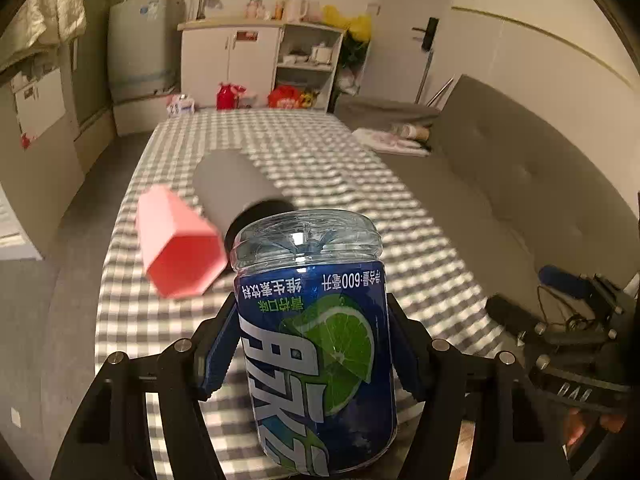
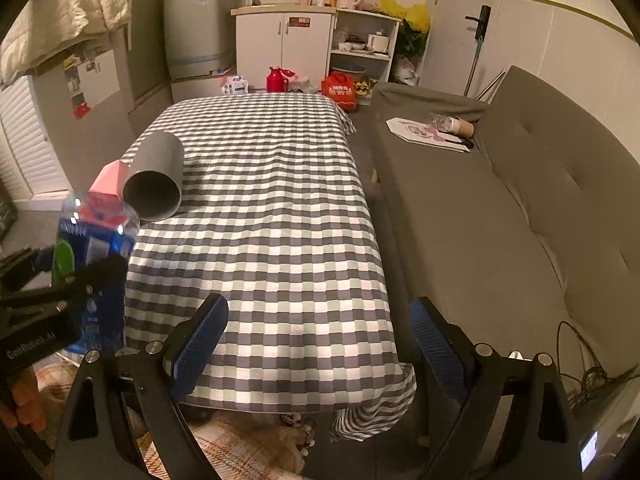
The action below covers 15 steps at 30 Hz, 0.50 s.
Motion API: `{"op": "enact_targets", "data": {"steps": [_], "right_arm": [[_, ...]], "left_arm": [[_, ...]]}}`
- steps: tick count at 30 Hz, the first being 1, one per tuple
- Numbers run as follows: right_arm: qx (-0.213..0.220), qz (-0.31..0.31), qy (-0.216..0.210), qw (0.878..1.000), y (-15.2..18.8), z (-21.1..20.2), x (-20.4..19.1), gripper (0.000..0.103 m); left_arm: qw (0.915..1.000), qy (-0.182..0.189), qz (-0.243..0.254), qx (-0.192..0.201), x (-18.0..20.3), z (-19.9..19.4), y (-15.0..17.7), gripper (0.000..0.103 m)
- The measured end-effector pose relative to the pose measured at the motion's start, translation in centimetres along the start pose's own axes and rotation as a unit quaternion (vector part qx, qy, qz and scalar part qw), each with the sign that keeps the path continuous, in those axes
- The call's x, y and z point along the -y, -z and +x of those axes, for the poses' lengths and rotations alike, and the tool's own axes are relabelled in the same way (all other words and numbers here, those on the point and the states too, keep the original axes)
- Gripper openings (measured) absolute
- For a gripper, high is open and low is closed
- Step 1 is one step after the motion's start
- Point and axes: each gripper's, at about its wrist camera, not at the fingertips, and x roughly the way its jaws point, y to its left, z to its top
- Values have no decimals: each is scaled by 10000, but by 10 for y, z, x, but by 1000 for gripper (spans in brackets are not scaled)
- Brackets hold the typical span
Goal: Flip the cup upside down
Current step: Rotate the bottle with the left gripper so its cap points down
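My left gripper (image 1: 314, 320) is shut on a clear plastic cup (image 1: 316, 340) with a blue lime label. The print reads upside down and the moulded base points up. Behind it, a pink hexagonal cup (image 1: 176, 248) and a grey cup (image 1: 236, 188) lie on their sides on the checked table (image 1: 320, 152). In the right wrist view the held cup (image 2: 92, 264) hangs at the table's left near corner, in front of the pink cup (image 2: 108, 180) and grey cup (image 2: 156, 176). My right gripper (image 2: 320, 340) stands open and holds nothing, above the table's near edge (image 2: 296, 396).
A grey sofa (image 2: 500, 200) runs along the right of the table, with papers and a cardboard tube (image 2: 460, 126) on it. Cables (image 2: 588, 376) lie at its near end. A white cabinet (image 2: 284, 48), a red flask (image 2: 276, 80) and bags stand beyond the far edge.
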Motion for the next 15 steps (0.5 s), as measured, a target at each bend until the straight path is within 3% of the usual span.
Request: {"op": "enact_targets", "data": {"steps": [4, 10, 15], "right_arm": [[48, 37, -9, 10000, 0, -2, 0, 92], [-81, 28, 12, 10000, 6, 12, 4, 92], [-172, 110, 83, 9998, 5, 27, 13, 92]], "left_arm": [[9996, -99, 176, 200, 6, 14, -14, 69], [9989, 70, 168, 433, 9, 50, -31, 69], [9983, 46, 434, 374, 15, 70, -26, 69]]}}
